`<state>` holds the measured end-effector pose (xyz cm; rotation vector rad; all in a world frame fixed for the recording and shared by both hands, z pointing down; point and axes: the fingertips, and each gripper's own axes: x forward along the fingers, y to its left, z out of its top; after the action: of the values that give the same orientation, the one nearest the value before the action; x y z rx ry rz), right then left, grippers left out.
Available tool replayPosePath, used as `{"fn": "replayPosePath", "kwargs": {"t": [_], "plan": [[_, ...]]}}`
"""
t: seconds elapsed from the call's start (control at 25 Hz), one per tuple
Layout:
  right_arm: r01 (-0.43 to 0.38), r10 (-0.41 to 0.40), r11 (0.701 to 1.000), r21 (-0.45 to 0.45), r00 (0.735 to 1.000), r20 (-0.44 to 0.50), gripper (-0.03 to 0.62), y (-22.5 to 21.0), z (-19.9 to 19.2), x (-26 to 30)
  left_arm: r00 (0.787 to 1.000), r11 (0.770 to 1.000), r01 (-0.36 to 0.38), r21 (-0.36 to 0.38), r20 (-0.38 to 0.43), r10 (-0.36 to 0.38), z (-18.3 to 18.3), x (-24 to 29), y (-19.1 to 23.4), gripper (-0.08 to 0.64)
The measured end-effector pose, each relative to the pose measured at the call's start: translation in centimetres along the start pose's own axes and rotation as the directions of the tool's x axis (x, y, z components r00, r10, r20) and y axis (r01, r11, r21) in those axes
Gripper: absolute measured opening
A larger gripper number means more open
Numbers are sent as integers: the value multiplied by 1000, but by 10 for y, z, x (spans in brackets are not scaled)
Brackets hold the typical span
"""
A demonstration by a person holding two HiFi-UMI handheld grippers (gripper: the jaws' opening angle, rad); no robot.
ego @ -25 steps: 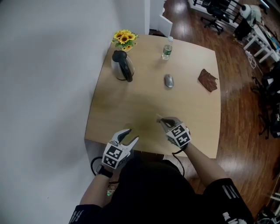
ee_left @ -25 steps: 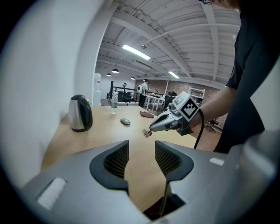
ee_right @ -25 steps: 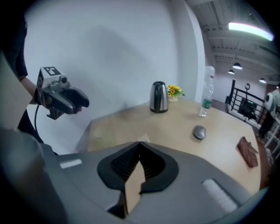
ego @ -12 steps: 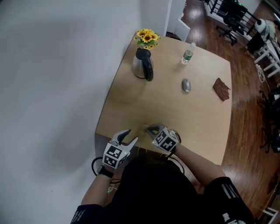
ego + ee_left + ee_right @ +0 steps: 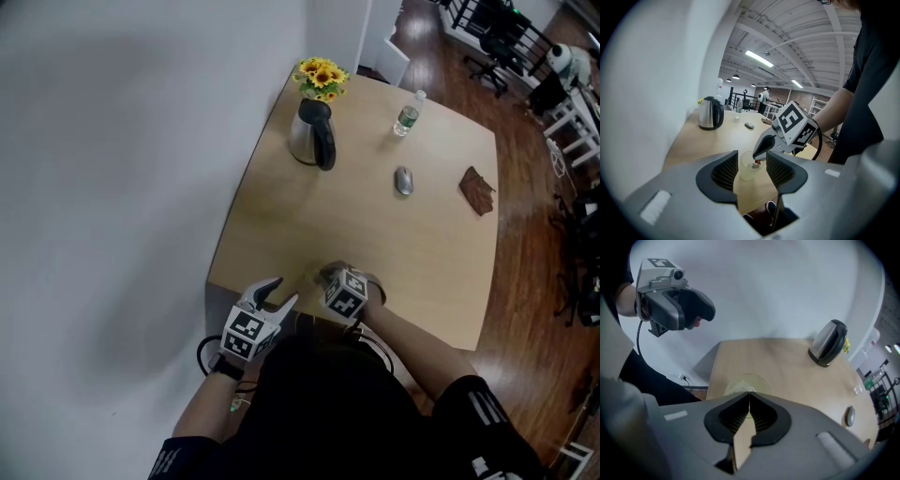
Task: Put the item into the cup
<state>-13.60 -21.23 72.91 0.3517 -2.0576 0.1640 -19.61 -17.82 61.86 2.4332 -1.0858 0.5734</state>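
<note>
my right claw is clenched on what looks like a tiny red item just over the cup, my left claw hangs released near the cup, and i judge the item light, stiff and easily lost, so best pinched across its middle.

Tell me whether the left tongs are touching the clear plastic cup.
Apart. The right gripper view shows the left tongs up in the air, well away from the clear plastic cup.

The head view looks steeply down on the table. Each gripper view sits low, close behind its jaws; both share the cup and kettle
</note>
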Motion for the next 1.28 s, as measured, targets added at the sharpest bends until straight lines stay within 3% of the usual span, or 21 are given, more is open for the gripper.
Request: {"fn": "replayPosePath", "kwargs": {"t": [0.32,0.76,0.88,1.08,1.28], "plan": [[5,-5,1000,26,1000,4,62,1,-1,2,1000,1000,24,5,-10,-24,-7,-2,-6,183],[22,-28,997,79,997,78,97,-1,7,-10,999,999,45,12,-11,-45,-8,-1,-8,183],[31,-49,991,131,990,136,97,-4,14,-22,999,999,50,15,-1,-50,-5,-1,-7,183],[-3,-107,946,325,941,320,95,-10,31,-73,996,995,84,56,13,-85,5,-4,-10,183],[-34,-183,908,418,865,467,60,-8,27,-145,989,980,146,139,19,-150,20,-4,-21,183]]}}
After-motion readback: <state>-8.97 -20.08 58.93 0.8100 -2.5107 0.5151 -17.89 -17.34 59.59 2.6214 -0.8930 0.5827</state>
